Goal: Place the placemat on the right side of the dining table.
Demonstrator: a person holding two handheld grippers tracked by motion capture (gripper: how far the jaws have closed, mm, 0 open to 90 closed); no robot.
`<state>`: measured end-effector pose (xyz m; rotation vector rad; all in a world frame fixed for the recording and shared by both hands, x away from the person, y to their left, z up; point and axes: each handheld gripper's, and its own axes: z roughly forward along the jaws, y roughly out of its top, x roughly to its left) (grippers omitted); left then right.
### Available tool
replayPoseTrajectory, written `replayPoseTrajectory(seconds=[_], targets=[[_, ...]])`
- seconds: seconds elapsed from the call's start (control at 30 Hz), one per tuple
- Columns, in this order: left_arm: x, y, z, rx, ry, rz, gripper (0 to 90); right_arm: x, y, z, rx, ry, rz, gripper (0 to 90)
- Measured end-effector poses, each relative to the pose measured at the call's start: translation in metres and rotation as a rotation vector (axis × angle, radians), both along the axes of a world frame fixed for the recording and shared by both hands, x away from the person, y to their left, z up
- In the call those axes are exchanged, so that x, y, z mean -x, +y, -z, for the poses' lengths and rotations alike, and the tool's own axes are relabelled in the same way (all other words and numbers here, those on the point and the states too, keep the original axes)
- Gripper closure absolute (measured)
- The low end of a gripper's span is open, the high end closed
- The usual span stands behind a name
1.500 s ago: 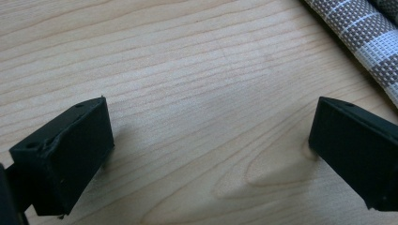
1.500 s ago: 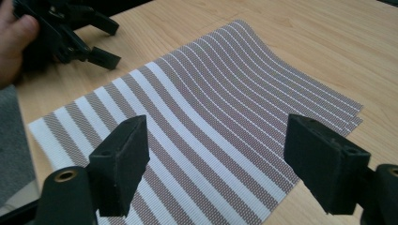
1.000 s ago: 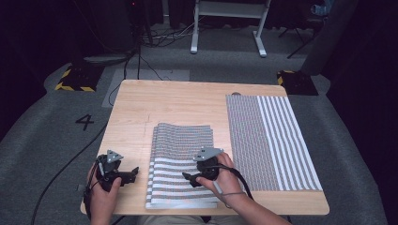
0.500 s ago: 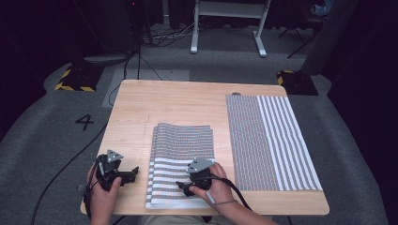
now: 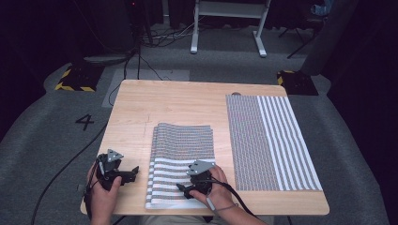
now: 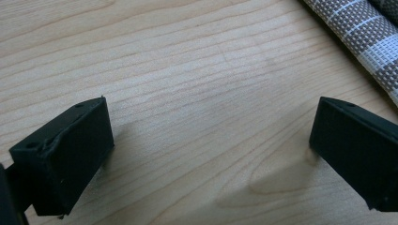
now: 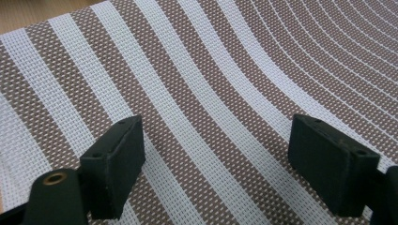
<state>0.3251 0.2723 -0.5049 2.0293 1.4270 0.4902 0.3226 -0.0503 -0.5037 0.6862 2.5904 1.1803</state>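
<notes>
The folded striped mat [image 5: 180, 161] lies under the right gripper [image 5: 183, 188], jaws just widened, seemingly empty; left gripper [image 5: 135, 171] spread over bare table [image 5: 178, 103].

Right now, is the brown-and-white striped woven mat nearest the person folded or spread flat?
Folded: the brown-and-white striped woven mat is doubled, its rounded fold edge visible beside the wooden table.

Free: bare wooden table [image 5: 173, 101] along far edge and left of folded striped mat [image 5: 180, 159] | Narrow lane between folded mat and flat striped mat [image 5: 270, 140] | Obstacles: both mats, lying low
</notes>
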Motion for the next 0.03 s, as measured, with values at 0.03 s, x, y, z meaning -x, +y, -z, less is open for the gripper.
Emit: replayPoseTrajectory(seconds=[0.03], targets=[[0.0, 0.0, 0.0, -0.001, 0.0, 0.0, 0.1, 0.0, 0.0, 0.0, -0.001, 0.001, 0.0, 19.5]])
